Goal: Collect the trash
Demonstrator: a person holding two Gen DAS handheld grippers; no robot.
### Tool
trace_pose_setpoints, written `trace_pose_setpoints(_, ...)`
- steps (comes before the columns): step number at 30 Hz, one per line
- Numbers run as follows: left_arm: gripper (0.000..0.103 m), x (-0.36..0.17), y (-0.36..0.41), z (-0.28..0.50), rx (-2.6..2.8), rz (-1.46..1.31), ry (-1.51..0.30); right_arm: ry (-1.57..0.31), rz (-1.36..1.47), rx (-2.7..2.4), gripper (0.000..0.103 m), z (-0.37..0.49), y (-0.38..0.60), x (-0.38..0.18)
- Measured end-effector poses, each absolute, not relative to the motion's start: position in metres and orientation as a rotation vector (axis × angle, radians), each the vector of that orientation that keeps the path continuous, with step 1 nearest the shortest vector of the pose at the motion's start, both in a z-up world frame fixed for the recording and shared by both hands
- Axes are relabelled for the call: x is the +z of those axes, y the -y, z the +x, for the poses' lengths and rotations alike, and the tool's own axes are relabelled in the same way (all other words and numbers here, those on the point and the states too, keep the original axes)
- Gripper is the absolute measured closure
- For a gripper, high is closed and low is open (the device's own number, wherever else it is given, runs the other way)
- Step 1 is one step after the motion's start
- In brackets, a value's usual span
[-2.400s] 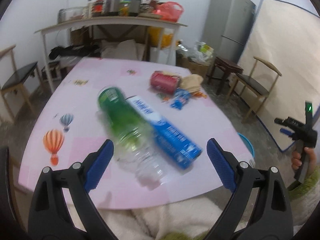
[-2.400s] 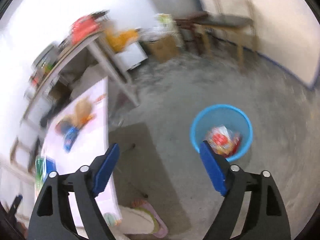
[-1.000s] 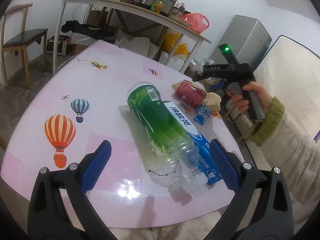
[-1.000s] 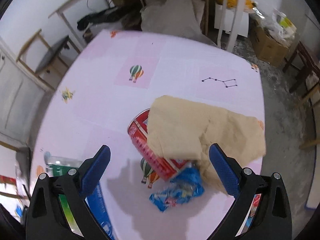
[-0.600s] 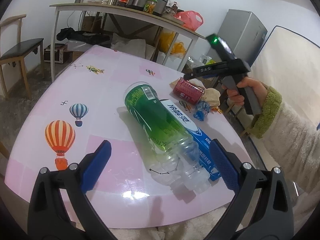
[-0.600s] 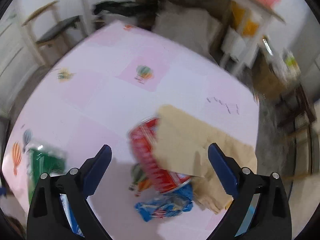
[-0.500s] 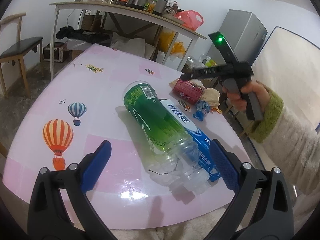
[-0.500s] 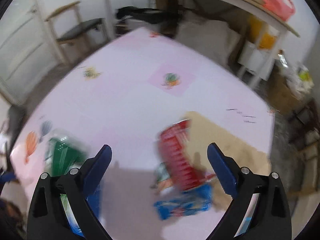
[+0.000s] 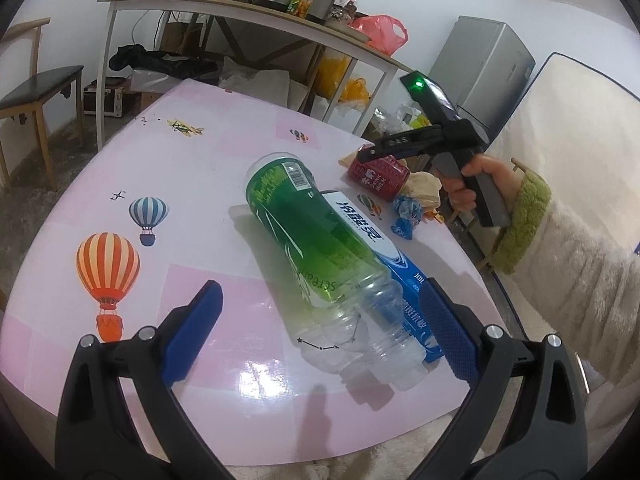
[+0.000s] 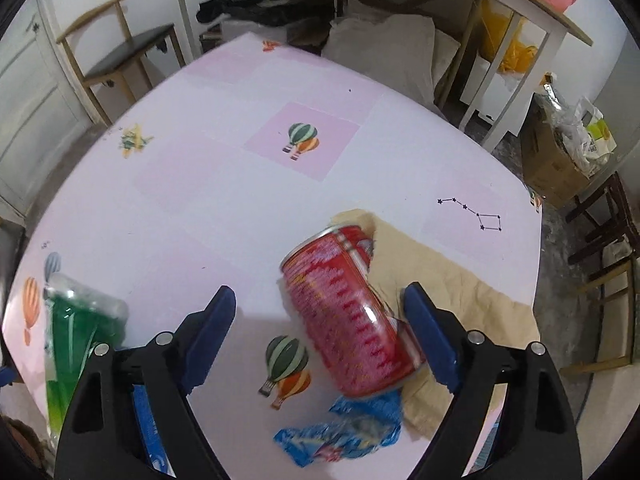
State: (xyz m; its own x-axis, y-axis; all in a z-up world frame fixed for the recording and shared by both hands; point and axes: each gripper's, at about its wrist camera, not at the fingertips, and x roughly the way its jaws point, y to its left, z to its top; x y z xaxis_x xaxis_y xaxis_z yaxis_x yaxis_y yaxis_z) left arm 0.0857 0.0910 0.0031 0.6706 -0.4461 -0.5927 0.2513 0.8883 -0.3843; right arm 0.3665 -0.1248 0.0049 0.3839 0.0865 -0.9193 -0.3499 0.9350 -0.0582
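The right hand-held gripper (image 10: 320, 312) now hangs over the red can (image 10: 348, 316), which lies on its side on the pink surface (image 10: 200, 184) between the two blue pads. A second ago the can sat further ahead of the pads, partly under the brown paper (image 10: 452, 280); now its side is bare and the paper lies beside and behind it. The jaws are closing but neither pad presses the can yet. A crumpled blue wrapper (image 10: 344, 432) lies just below the can.

The left hand-held gripper (image 9: 320, 320) has barely shifted: its jaws stand wide open and empty above the green bottle (image 9: 316, 248), which lies touching the blue box (image 9: 400, 280). In its view the right hand (image 9: 476, 184) has come lower and nearer the can (image 9: 380, 174) than before.
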Motion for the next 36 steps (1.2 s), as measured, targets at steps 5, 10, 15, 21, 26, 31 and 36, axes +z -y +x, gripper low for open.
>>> trace_pose_setpoints(5,0.009,0.005,-0.089,0.085,-0.401,-0.271,-0.734,-1.237,-0.362,0.256,0.025,0.378,0.108,-0.021)
trace_pose_setpoints(10,0.009,0.005,-0.091,0.085,-0.388,-0.278,-0.736,-1.179,-0.217,0.302,0.032,0.371,0.114,-0.009)
trace_pose_setpoints(15,0.009,0.004,-0.093,0.084,-0.384,-0.281,-0.738,-1.039,-0.077,0.431,0.034,0.333,0.127,0.015)
trace_pose_setpoints(21,0.009,0.003,-0.089,0.083,-0.393,-0.29,-0.754,-1.031,-0.137,0.427,0.034,0.304,0.127,0.003)
trace_pose_setpoints(26,0.008,0.004,-0.086,0.079,-0.384,-0.281,-0.761,-1.02,-0.102,0.421,0.034,0.305,0.132,0.004)
trace_pose_setpoints(31,0.009,0.005,-0.085,0.076,-0.374,-0.27,-0.76,-1.037,-0.075,0.441,0.034,0.303,0.133,0.012)
trace_pose_setpoints(36,0.009,0.004,-0.081,0.075,-0.387,-0.251,-0.757,-0.945,0.033,0.413,0.019,0.285,0.181,0.047)
